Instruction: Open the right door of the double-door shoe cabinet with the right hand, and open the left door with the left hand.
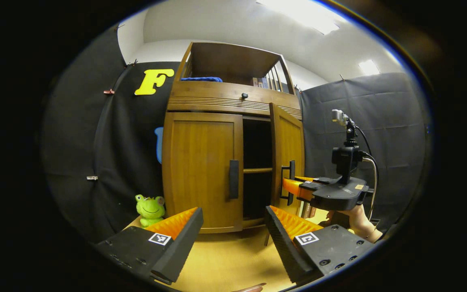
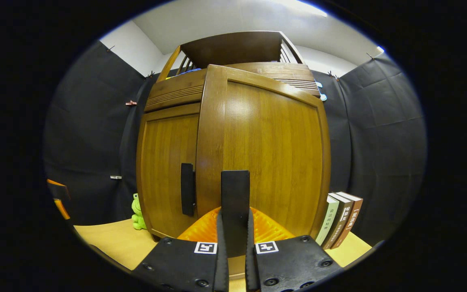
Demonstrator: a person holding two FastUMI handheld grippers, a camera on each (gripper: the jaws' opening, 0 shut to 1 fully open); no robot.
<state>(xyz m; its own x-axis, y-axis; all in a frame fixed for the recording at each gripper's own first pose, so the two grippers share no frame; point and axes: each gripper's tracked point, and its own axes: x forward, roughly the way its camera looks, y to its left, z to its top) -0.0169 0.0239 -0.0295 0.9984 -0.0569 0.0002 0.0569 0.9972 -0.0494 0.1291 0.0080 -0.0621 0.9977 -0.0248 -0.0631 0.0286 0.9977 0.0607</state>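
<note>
Wooden shoe cabinet (image 1: 217, 101) upright on tan floor. Right door (image 1: 288, 156) swung partly open — dark shelved interior visible, black vertical handle (image 2: 234, 202) on it. Left door (image 1: 201, 170) shut flush — black handle (image 1: 234, 179) near inner edge.

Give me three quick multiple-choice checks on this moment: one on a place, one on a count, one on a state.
1. The green plush frog toy sits:
A. left of the wooden double-door shoe cabinet
B. on top of it
C. inside it

2. Upright books beside the cabinet:
A. one
B. three
C. five

3. The right hand-held gripper is:
A. open
B. shut on the right door's black bar handle
C. holding the frog

A: frog stands at the cabinet's left foot.
B: three spines show.
B: both fingers press the handle, door ajar.
</note>
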